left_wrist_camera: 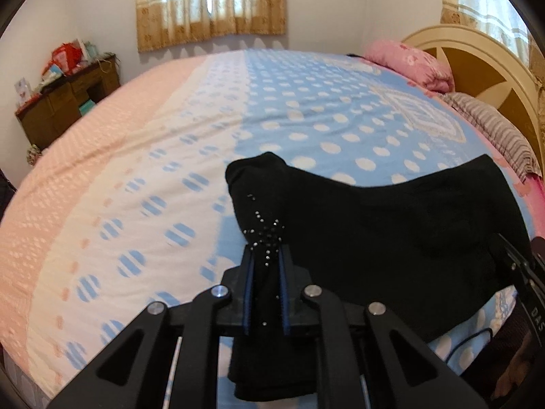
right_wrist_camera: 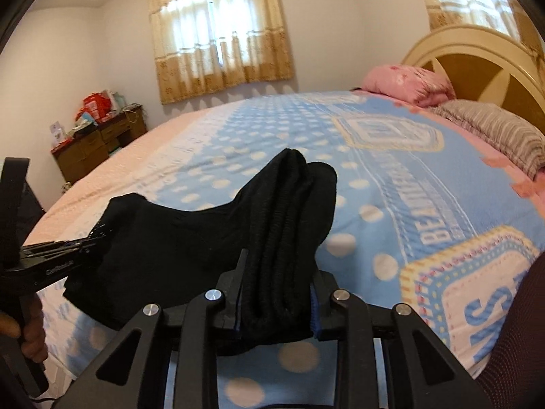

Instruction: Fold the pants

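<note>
Black pants [left_wrist_camera: 391, 238] hang stretched between both grippers above the bed. My left gripper [left_wrist_camera: 266, 255] is shut on one bunched end, which has small rhinestones on it. My right gripper [right_wrist_camera: 277, 272] is shut on the other end, a thick ribbed bundle [right_wrist_camera: 289, 221] that stands up between its fingers. In the right wrist view the left gripper [right_wrist_camera: 68, 248] shows at the left edge, clamped on the pants. In the left wrist view part of the right gripper shows at the right edge [left_wrist_camera: 524, 272]. The cloth sags between them.
The bed [left_wrist_camera: 170, 170] has a blue, white and pink dotted cover. A pink pillow [left_wrist_camera: 412, 64] and a striped pillow [left_wrist_camera: 494, 129] lie by the cream headboard [left_wrist_camera: 477, 54]. A cluttered wooden dresser [left_wrist_camera: 64, 102] stands at the far left wall. Curtained windows are behind.
</note>
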### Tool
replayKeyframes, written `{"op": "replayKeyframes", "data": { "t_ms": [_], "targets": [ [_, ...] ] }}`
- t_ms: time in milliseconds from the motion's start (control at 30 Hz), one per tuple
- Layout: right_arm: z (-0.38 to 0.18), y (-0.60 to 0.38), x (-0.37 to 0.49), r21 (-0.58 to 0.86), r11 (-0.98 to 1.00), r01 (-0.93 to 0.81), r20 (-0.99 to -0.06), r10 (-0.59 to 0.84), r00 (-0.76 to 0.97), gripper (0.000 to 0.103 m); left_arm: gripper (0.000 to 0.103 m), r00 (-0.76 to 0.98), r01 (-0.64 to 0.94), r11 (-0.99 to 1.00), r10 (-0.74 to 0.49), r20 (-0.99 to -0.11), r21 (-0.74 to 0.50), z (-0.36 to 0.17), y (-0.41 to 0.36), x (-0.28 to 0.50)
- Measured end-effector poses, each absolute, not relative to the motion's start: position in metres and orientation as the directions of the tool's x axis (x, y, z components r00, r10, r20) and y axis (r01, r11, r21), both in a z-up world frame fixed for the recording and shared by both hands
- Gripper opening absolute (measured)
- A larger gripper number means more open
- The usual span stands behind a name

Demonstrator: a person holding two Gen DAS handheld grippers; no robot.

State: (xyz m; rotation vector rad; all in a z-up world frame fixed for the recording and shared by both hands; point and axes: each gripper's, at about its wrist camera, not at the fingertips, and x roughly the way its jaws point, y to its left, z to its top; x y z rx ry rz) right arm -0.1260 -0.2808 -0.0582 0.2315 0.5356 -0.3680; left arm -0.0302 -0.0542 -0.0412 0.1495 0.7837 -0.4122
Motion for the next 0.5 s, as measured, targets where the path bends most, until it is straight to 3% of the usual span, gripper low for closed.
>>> {"op": "replayKeyframes", "data": {
  "t_ms": [500],
  "targets": [
    [-0.030, -0.211, -0.048, 0.108, 0.975, 0.194, -0.485, -0.119, 0.866, 0.029, 0.013, 0.726, 0.211, 0.977, -0.163, -0.668, -0.009, -0.022, 0.024, 0.011]
  ]
}}
